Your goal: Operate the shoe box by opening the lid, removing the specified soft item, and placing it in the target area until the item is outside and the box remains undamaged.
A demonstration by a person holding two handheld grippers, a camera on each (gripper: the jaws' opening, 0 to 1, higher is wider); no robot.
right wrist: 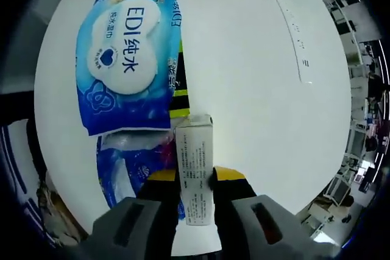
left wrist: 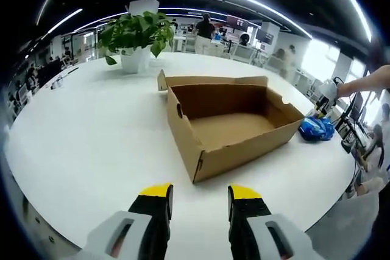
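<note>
The brown cardboard shoe box [left wrist: 228, 129] stands on the white table [left wrist: 91, 138] with its lid folded back; I see nothing inside it. Just right of the box lies a blue soft pack [left wrist: 317, 129]. My left gripper [left wrist: 201, 202] is open short of the box's near corner, holding nothing. In the right gripper view a blue wipes pack [right wrist: 128, 59] with a white heart label lies flat, partly over a second blue pack [right wrist: 119, 168]. My right gripper [right wrist: 195, 178] is shut on a small white printed carton [right wrist: 194, 144], which points up beside the packs.
A potted green plant [left wrist: 137, 35] stands behind the box. A person's arm [left wrist: 372, 82] reaches in at the far right above the blue pack. A long white strip [right wrist: 292, 28] lies on the table. Office desks and people are in the background.
</note>
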